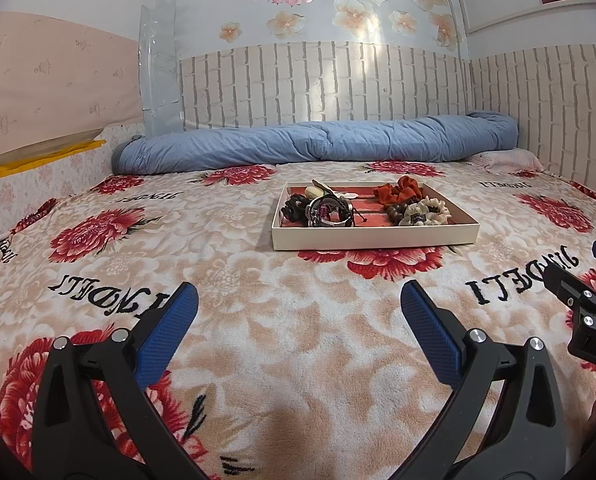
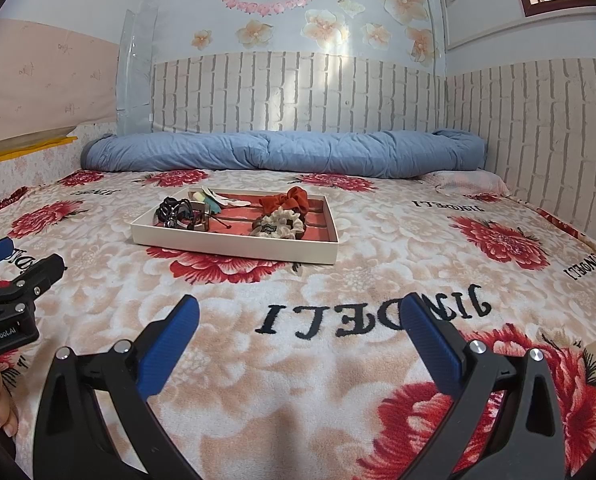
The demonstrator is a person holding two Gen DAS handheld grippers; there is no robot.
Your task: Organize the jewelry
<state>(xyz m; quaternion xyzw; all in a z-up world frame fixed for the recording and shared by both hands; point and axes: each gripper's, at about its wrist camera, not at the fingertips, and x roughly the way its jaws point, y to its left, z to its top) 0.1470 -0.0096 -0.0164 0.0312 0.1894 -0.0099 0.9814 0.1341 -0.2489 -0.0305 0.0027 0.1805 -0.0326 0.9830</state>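
A flowered bed (image 1: 258, 320) is covered by a blanket, with a rolled blue quilt (image 1: 318, 144) behind. A shallow tray (image 1: 374, 236) of jewelry is set mid-bed. Both the left hand-held gripper (image 1: 298, 304) and right hand-held gripper (image 2: 300, 316) are held spread, empty, well short of it.

Fuzzy fleece blanket (image 1: 298, 320), matt cardboard tray (image 1: 374, 236)

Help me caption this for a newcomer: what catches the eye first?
A shallow cream tray sits mid-bed on the red-flowered blanket, holding a rust scrunchie, a cream scrunchie and a black hair claw. Both grippers, left and right, hover open before it.
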